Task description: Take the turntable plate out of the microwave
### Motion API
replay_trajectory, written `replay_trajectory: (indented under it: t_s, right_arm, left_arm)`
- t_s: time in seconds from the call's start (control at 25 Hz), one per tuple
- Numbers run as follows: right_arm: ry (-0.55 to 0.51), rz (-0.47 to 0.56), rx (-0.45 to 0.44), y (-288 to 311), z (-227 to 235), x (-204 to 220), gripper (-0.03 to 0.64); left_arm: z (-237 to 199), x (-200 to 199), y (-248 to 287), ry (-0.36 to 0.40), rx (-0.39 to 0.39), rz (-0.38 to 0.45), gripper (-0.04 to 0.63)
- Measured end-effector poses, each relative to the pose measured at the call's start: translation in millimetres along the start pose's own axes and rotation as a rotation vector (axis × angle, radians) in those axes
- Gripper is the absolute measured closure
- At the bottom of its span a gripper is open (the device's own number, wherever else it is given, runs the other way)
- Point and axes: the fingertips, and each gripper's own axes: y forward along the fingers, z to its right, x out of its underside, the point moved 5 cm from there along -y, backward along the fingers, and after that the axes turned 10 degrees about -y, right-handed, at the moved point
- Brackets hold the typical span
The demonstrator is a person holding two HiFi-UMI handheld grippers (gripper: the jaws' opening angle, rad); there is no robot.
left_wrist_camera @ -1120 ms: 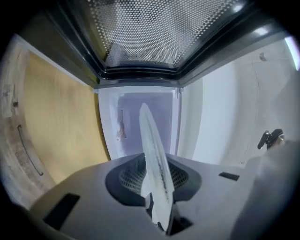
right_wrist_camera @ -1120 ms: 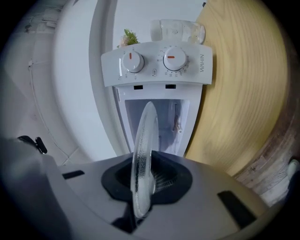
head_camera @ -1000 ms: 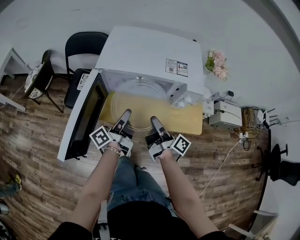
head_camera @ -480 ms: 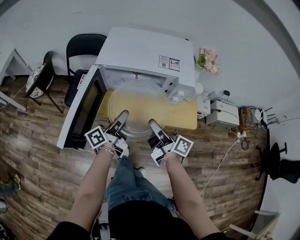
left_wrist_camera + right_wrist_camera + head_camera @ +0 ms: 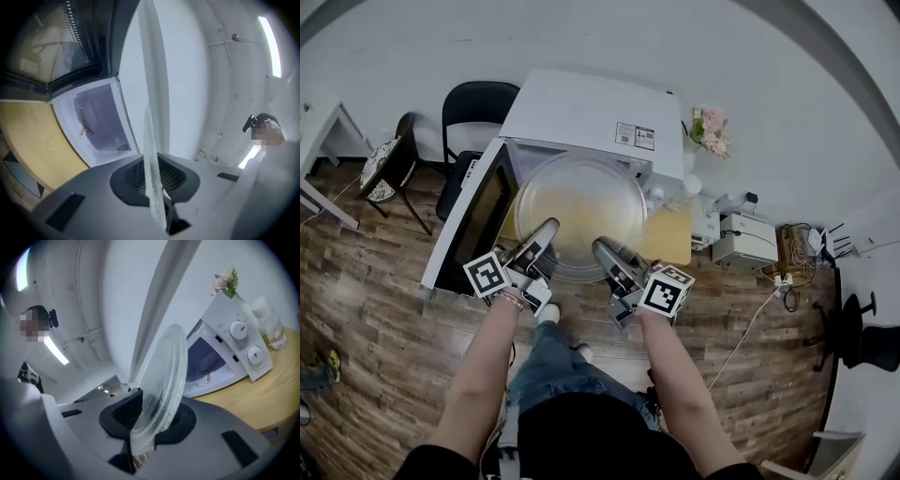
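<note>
Turntable plate looks like glass, so I'd guess stiff, fairly heavy, slick and breakable — pinch it by the near rim. It's held just in front of the open microwave, over the yellow table. Left gripper is clamped on the rim. Right gripper has just been opening slightly, with the rim pinched between its jaws. Door crowds the left — flowers stand off right.
</note>
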Motion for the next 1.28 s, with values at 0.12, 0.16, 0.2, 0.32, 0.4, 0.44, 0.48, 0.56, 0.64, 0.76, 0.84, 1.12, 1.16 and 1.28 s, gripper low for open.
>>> replay_trajectory:
  t_s: [0.12, 0.16, 0.2, 0.32, 0.4, 0.44, 0.48, 0.56, 0.64, 0.76, 0.84, 1.12, 1.16, 1.28]
  right_arm:
    - [-0.035, 0.044, -0.003, 3.9, -5.3, -17.7, 0.526]
    - [-0.046, 0.060, 0.003, 4.8, -5.5, -23.9, 0.526]
    - [-0.062, 0.073, 0.011, 5.8, -5.6, -30.2, 0.523]
    - [-0.126, 0.090, 0.039, 9.2, -6.4, -47.2, 0.511]
    - [-0.170, 0.095, 0.049, 10.2, -6.2, -56.2, 0.502]
    - [-0.193, 0.099, 0.055, 10.3, -5.9, -60.4, 0.498]
    - [-0.214, 0.104, 0.065, 10.3, -5.7, -64.7, 0.490]
    - [-0.247, 0.118, 0.092, 11.1, -6.1, -73.7, 0.472]
    - [-0.288, 0.134, 0.115, 11.8, -6.1, -82.1, 0.459]
    - [-0.383, 0.152, 0.161, 13.5, -9.0, -95.3, 0.429]
    - [-0.436, 0.161, 0.185, 16.1, -10.9, -102.6, 0.414]
    - [-0.509, 0.207, 0.203, 27.1, -9.2, -129.0, 0.389]
    - [-0.526, 0.215, 0.207, 28.9, -8.9, -133.5, 0.379]
    - [-0.579, 0.236, 0.213, 35.2, -9.7, -149.3, 0.369]
  left_arm:
    - [13.6, -3.2, 10.9, 0.026, 0.026, -0.020, 0.557]
    - [16.6, -5.2, 15.1, 0.032, 0.033, -0.020, 0.557]
    - [19.1, -7.5, 19.1, 0.036, 0.038, -0.019, 0.557]
    - [26.1, -13.6, 29.8, 0.039, 0.059, -0.012, 0.557]
    - [30.7, -16.3, 36.0, 0.045, 0.075, -0.007, 0.557]
    - [32.7, -17.1, 38.8, 0.050, 0.081, -0.004, 0.557]
    - [34.6, -17.8, 41.5, 0.057, 0.086, -0.002, 0.557]
    - [38.4, -19.6, 46.6, 0.078, 0.092, -0.001, 0.557]
    - [44.0, -22.6, 52.0, 0.123, 0.094, -0.006, 0.555]
    - [55.0, -27.3, 61.7, 0.255, 0.075, -0.030, 0.540]
    - [60.5, -30.1, 68.0, 0.349, 0.049, -0.050, 0.524]
    - [78.6, -43.2, 90.9, 0.558, 0.038, -0.086, 0.486]
    - [81.1, -45.8, 94.6, 0.584, 0.040, -0.089, 0.479]
    - [87.1, -55.1, 106.1, 0.652, 0.056, -0.084, 0.463]
